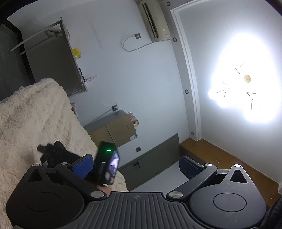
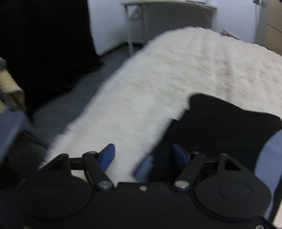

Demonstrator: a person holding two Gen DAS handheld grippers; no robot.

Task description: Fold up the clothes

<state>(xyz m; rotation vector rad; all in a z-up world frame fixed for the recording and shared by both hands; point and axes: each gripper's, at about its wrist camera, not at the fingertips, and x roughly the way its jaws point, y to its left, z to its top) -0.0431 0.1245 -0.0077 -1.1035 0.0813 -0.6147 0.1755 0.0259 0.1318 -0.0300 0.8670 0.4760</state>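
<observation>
A black garment lies on a cream fluffy blanket at the right of the right wrist view, with a blue-grey cloth edge beside it. My right gripper is open just above the blanket, its right blue pad close to the garment's left edge. The view is motion-blurred. My left gripper is open and empty, tilted up toward the wall and ceiling. In the left wrist view the right gripper's body, with a green light, and a black-gloved hand sit over the blanket.
A grey desk stands beyond the blanket. Dark curtain and grey floor lie at left. The left wrist view shows cardboard boxes, a low cabinet, an air conditioner and a bright ceiling lamp.
</observation>
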